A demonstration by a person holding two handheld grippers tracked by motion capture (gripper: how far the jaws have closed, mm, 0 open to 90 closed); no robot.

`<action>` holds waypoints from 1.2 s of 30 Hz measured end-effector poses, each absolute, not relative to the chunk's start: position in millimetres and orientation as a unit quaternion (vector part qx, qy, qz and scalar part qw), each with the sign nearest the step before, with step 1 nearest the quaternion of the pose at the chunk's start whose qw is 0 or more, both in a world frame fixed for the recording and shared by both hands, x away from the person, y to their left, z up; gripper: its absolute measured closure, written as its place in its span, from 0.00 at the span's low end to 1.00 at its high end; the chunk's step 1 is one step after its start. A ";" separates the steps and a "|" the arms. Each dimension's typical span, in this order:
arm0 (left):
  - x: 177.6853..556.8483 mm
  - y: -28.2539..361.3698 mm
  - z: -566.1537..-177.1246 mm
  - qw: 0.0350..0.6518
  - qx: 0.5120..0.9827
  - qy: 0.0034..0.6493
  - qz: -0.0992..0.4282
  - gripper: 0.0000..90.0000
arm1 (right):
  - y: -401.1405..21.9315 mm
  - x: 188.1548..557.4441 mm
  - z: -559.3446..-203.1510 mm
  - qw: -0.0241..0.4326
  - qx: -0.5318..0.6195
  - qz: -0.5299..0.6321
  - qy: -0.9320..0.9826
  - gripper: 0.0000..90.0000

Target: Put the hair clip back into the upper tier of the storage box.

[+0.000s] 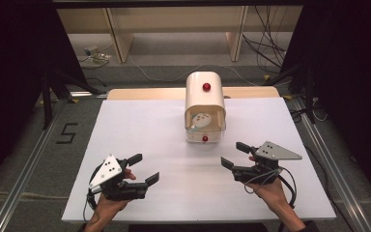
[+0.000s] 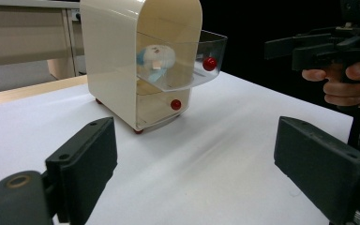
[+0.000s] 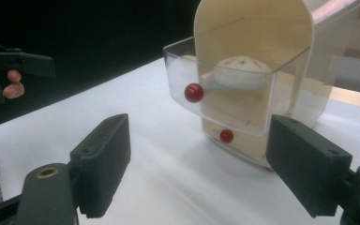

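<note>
A cream arched cabinet [image 1: 204,96] stands at the back middle of the white table [image 1: 140,130]. Its clear upper drawer [image 1: 204,126] is pulled out toward me and holds a round white and blue item [image 1: 202,119]. That drawer [image 2: 187,65] carries a red knob [image 2: 209,63], and the shut lower drawer has its own red knob [image 2: 176,104]. My left gripper [image 1: 148,167] rests near the front left, open and empty. To the front right of the cabinet my right gripper [image 1: 230,153] is open too, its jaws facing the pulled-out drawer [image 3: 225,89] with nothing between them.
A third red knob [image 1: 206,86] sits on the cabinet's top. A wooden shelf frame [image 1: 174,29] and loose cables [image 1: 270,43] lie on the floor beyond the table. Metal rails [image 1: 24,164] run along both sides.
</note>
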State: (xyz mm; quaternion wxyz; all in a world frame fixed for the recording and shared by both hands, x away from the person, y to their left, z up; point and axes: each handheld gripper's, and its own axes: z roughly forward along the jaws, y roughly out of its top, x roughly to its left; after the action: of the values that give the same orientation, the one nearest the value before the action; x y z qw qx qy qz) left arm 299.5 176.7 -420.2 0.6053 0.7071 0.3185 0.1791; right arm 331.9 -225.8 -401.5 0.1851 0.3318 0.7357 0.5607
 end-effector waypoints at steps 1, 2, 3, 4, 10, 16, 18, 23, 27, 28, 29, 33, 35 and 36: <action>299.5 176.5 -420.2 0.605 0.708 0.319 0.178 0.15 | -227.1 331.4 -402.4 0.185 0.331 0.561 0.736 0.26; 299.4 176.4 -420.3 0.605 0.708 0.319 0.178 0.15 | -228.2 330.7 -403.2 0.186 0.333 0.559 0.736 0.26; 299.3 176.3 -420.3 0.605 0.708 0.318 0.178 0.14 | -229.2 330.4 -403.9 0.188 0.333 0.558 0.736 0.26; 299.3 176.4 -420.3 0.605 0.708 0.318 0.179 0.15 | -230.1 330.2 -404.6 0.190 0.333 0.558 0.736 0.26; 298.8 177.1 -420.2 0.604 0.708 0.319 0.180 0.15 | -233.5 328.3 -408.2 0.191 0.333 0.556 0.737 0.26; 298.8 177.4 -420.3 0.604 0.707 0.319 0.180 0.15 | -238.5 325.4 -410.3 0.195 0.337 0.554 0.736 0.26; 298.7 177.2 -420.3 0.604 0.708 0.319 0.180 0.15 | -241.4 324.6 -411.0 0.196 0.337 0.555 0.734 0.26; 298.8 177.2 -420.3 0.604 0.708 0.319 0.180 0.15 | -247.2 322.0 -413.6 0.200 0.343 0.555 0.731 0.26; 298.6 177.3 -420.4 0.604 0.708 0.319 0.180 0.15 | -250.1 319.5 -415.2 0.206 0.341 0.553 0.731 0.26; 298.7 177.4 -420.4 0.604 0.708 0.319 0.180 0.15 | -250.5 318.6 -415.2 0.205 0.343 0.553 0.731 0.26; 298.7 177.4 -420.4 0.604 0.708 0.319 0.180 0.15 | -251.0 318.0 -415.3 0.206 0.342 0.553 0.731 0.25; 298.7 177.1 -420.4 0.604 0.708 0.319 0.179 0.15 | -252.6 315.7 -416.3 0.207 0.340 0.556 0.730 0.25; 298.7 177.0 -420.4 0.604 0.708 0.319 0.179 0.15 | -253.7 314.8 -417.1 0.209 0.340 0.554 0.731 0.25; 298.7 177.1 -420.5 0.604 0.708 0.319 0.179 0.15 | -254.0 314.2 -417.7 0.209 0.342 0.553 0.730 0.25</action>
State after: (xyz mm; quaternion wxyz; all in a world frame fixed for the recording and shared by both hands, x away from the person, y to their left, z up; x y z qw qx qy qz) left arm 298.7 177.1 -420.5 0.6038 0.7085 0.3188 0.1785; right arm 314.2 -254.0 -417.7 0.2087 0.3419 0.7305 0.5531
